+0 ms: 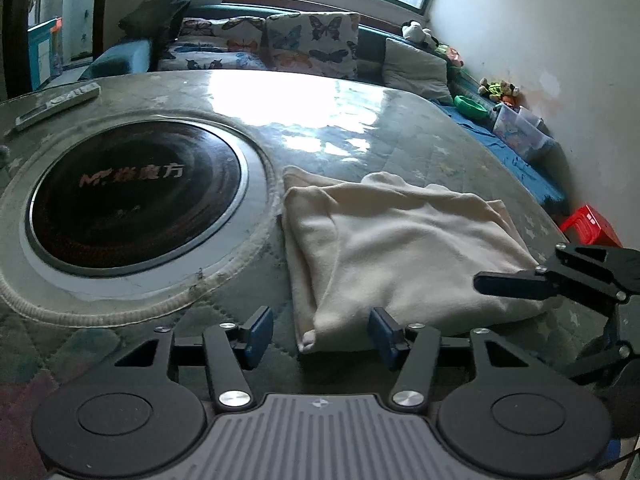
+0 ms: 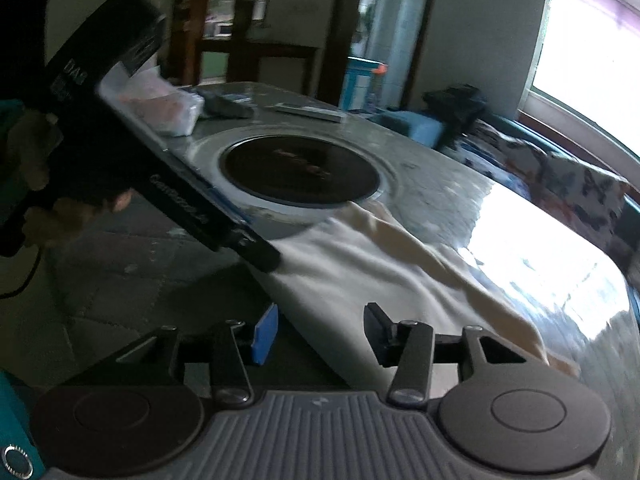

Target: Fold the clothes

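Note:
A cream garment (image 1: 400, 248), folded into a rough rectangle, lies on the round table to the right of the black hob. It also shows in the right wrist view (image 2: 380, 280). My left gripper (image 1: 318, 334) is open, its blue pads either side of the garment's near left corner, nothing held. My right gripper (image 2: 320, 334) is open at the garment's near edge; it shows in the left wrist view (image 1: 520, 284) over the garment's right corner. The left gripper's body crosses the right wrist view (image 2: 180, 184), its tip over the garment's edge.
A black round hob (image 1: 136, 200) sits in the table (image 1: 360, 128) with a padded ring around it. A remote (image 1: 56, 106) lies at the far left. A plastic bag (image 2: 160, 108) and dark items sit beyond the hob. A sofa with butterfly cushions (image 1: 280, 44) and a red stool (image 1: 588, 224) stand beyond the table.

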Motion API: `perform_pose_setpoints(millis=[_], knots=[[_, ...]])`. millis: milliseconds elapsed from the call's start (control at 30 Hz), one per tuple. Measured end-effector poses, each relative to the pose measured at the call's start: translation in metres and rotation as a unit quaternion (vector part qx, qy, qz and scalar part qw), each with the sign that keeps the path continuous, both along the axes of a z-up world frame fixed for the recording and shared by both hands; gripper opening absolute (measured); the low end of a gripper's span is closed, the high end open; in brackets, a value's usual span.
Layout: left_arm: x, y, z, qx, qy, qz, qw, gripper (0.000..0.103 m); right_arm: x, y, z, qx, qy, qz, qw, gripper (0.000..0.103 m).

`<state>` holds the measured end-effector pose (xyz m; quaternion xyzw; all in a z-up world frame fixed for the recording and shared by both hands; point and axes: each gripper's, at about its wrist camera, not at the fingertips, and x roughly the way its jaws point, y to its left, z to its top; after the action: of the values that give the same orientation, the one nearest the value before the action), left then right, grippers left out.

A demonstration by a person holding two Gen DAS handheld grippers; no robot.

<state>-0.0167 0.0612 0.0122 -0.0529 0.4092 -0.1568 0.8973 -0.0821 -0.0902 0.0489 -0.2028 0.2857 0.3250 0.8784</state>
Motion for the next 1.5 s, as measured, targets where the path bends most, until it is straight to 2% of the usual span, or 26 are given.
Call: perform_pose_setpoints(millis=[233,400,533,633,733,867,967,1067,1133,1233,1367,1500], knots=[[0.008,0.02,0.012,-0.008,-0.008,0.047,0.9988,0.078,0.011,0.039,-0.003,-0.017,-0.006,0.046,0.999,0.047],[0.017,0.033,0.013,-0.046,0.015,0.072,0.9962,0.088,0.015,0.066,-0.014,-0.042,-0.007,0.064,0.997,0.044],[0.023,0.035,0.011,-0.086,0.039,0.082,0.9922,0.09,0.018,0.067,-0.023,-0.052,-0.018,0.049,0.997,0.024],[0.029,0.033,0.009,-0.113,0.057,0.087,0.9882,0.091,0.022,0.057,-0.017,-0.022,-0.011,0.03,0.999,0.014],[0.038,0.03,0.003,-0.159,0.088,0.092,0.9791,0.089,0.026,0.045,-0.007,0.015,0.002,0.014,1.0,0.012],[0.05,0.024,-0.003,-0.201,0.12,0.098,0.9673,0.089,0.029,0.027,0.008,0.058,0.01,-0.003,0.998,0.012],[0.057,0.019,-0.007,-0.224,0.138,0.101,0.9595,0.081,0.029,0.015,0.016,0.078,0.014,-0.009,0.997,0.011],[0.065,0.015,-0.012,-0.237,0.156,0.102,0.9533,0.063,0.028,0.007,0.018,0.09,0.017,-0.009,0.996,0.011],[0.069,0.014,-0.018,-0.247,0.172,0.108,0.9477,0.04,0.027,0.003,0.018,0.097,0.019,-0.008,0.995,0.011],[0.071,0.011,-0.023,-0.245,0.179,0.115,0.9459,0.025,0.025,0.0,0.014,0.098,0.024,-0.004,0.995,0.011],[0.07,0.01,-0.025,-0.232,0.174,0.118,0.9497,0.021,0.017,-0.007,0.009,0.095,0.025,-0.006,0.995,0.015],[0.069,0.006,-0.021,-0.213,0.164,0.108,0.9572,0.021,0.012,-0.034,0.01,0.105,0.026,-0.041,0.993,0.016]])
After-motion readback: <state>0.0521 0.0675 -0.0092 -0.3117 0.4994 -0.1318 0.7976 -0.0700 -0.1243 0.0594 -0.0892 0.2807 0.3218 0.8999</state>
